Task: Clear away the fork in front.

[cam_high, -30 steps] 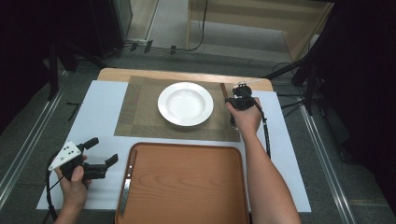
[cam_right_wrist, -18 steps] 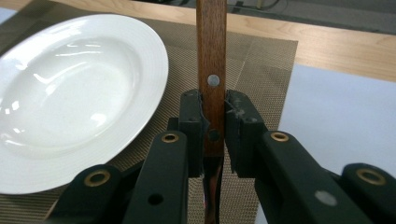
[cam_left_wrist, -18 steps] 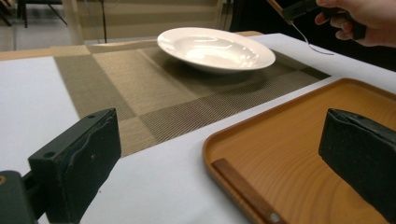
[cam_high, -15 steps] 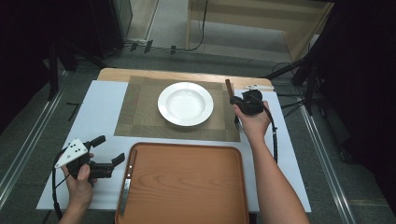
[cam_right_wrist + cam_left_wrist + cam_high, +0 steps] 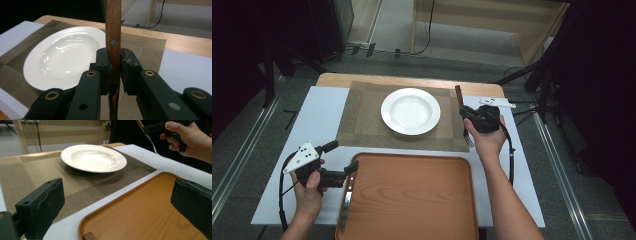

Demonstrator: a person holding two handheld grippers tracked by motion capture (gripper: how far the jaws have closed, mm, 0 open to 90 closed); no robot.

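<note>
Table-setting step in hand: the right gripper (image 5: 466,116) is clamped on a fork (image 5: 463,117), jaws pinching the brown wooden handle (image 5: 113,30) just below its metal rivet, clear in the right gripper view. In the high view the fork sits right of the plate (image 5: 410,110), over the right edge of the placemat (image 5: 362,122), handle end pointing away from the person and metal tines (image 5: 469,140) toward the person. It looks lifted off the surface, though contact cannot be told for sure.

The left gripper (image 5: 343,157) hangs well left of and nearer the person than the plate, at the tray's (image 5: 412,200) left rim; its jaws stand apart with nothing between them. A second utensil (image 5: 348,192) with a shiny metal part lies along that rim, just beside the gripper.

Next move, as a judgement: lower the fork flat beside the plate, parallel to the placemat edge, then release. The thin handle could swing in the pinch.

Materials: plate is white glazed ceramic, round, shallow with a broad rim. Placemat is woven, tan-brown, with a darker border. Tray is smooth wood-grain, orange-brown, rounded corners, raised lip. White sheet (image 5: 319,120) under all, matte.
</note>
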